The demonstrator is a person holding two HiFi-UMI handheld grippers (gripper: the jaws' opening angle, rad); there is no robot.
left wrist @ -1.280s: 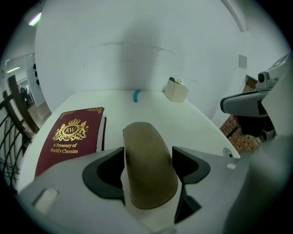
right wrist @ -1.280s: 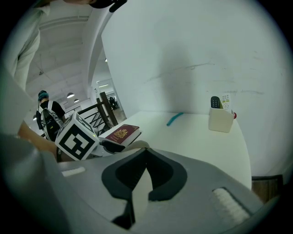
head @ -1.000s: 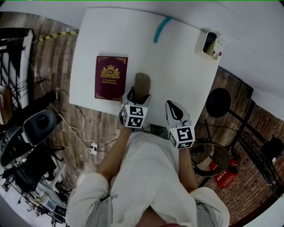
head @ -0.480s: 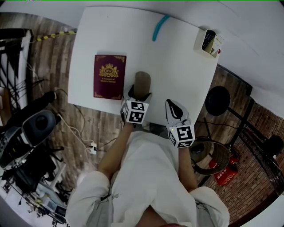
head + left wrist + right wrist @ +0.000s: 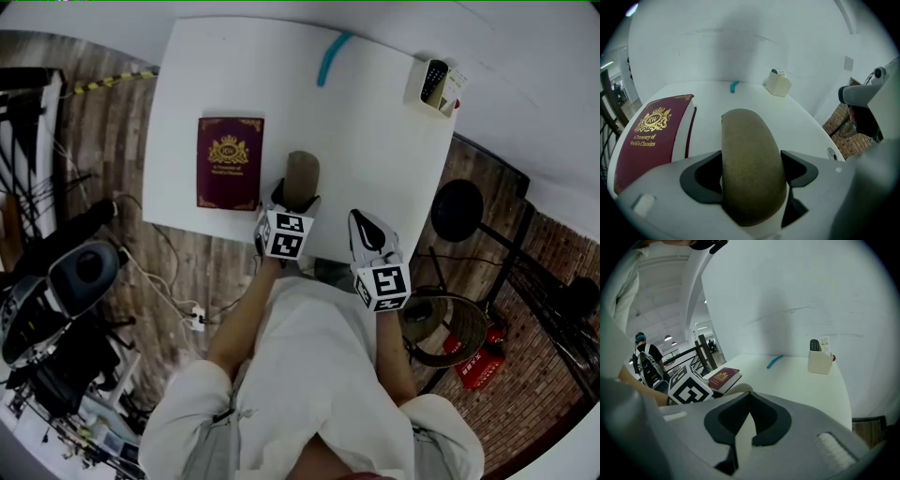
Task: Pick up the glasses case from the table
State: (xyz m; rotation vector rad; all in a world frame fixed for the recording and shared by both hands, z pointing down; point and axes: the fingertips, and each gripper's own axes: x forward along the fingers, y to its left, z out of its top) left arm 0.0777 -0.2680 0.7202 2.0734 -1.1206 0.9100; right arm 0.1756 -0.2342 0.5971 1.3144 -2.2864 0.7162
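Left jaws: the left gripper (image 5: 751, 165) is clenched on the near end of the glasses case (image 5: 748, 133), its dark jaws set against both flanks (no gap shows on either side).

Right jaws: the right gripper (image 5: 749, 399) has its jaws pressed together with nothing between them. It is held just off the near edge of the surface (image 5: 375, 131), to the right of the left one.

Glasses case: olive-brown and rounded, lying lengthwise away from the person, close to the front edge. It looks to be resting on the surface, not raised.

Just changed: over the last second the left gripper slid a little forward along the case's near end, then held there. The case itself sits in the same place beside the book.

Meaning for the task: by my reading the reach and the clamp are done and only the lift is left.

Neighbours: a maroon book (image 5: 230, 162) lies just left of the case, not touching it. A teal stick (image 5: 330, 58) lies well apart toward the far edge. A cream holder (image 5: 431, 86) stands at the far right corner.

Risk: the grip is on one end of a smooth, curved shell, so the far end may droop or the case may squeeze out as it rises. A straight, slow lift would suit it, and the book is near enough to be brushed.
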